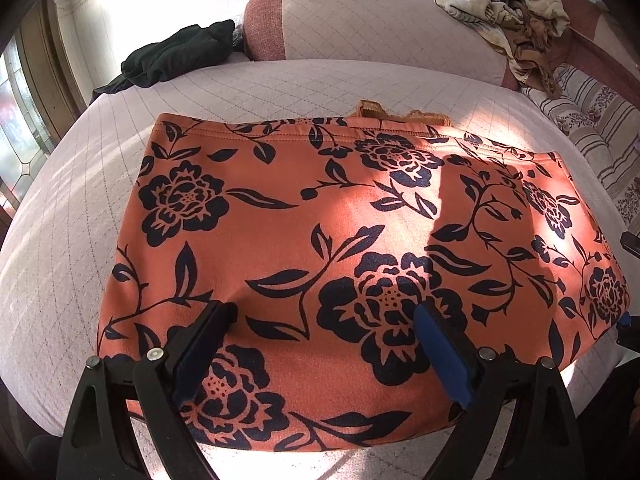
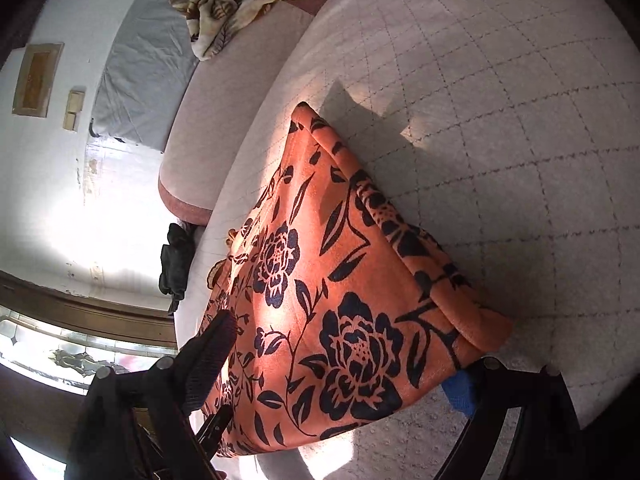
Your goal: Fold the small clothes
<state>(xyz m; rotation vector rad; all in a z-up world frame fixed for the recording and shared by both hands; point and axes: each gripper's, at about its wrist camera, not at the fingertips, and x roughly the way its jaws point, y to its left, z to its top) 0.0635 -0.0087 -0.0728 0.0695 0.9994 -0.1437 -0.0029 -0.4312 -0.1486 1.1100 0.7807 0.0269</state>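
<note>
An orange garment with a dark floral print [image 1: 320,220] lies folded flat on the quilted pink sofa seat [image 1: 120,184]. My left gripper [image 1: 320,320] is open above its near edge, one finger on each side of a large printed flower, holding nothing. In the right wrist view the same garment [image 2: 340,300] lies between the fingers of my right gripper [image 2: 344,356], which is open wide at its right end. One finger [image 2: 208,356] lies over the cloth; the other is under its edge, with only its blue pad [image 2: 460,394] showing.
A dark garment [image 1: 180,54] lies at the sofa's back left. A crumpled beige patterned cloth [image 1: 508,12] sits on the backrest at the right. A striped floral cushion [image 1: 592,132] is at the far right. A window with patterned glass [image 2: 60,356] is nearby.
</note>
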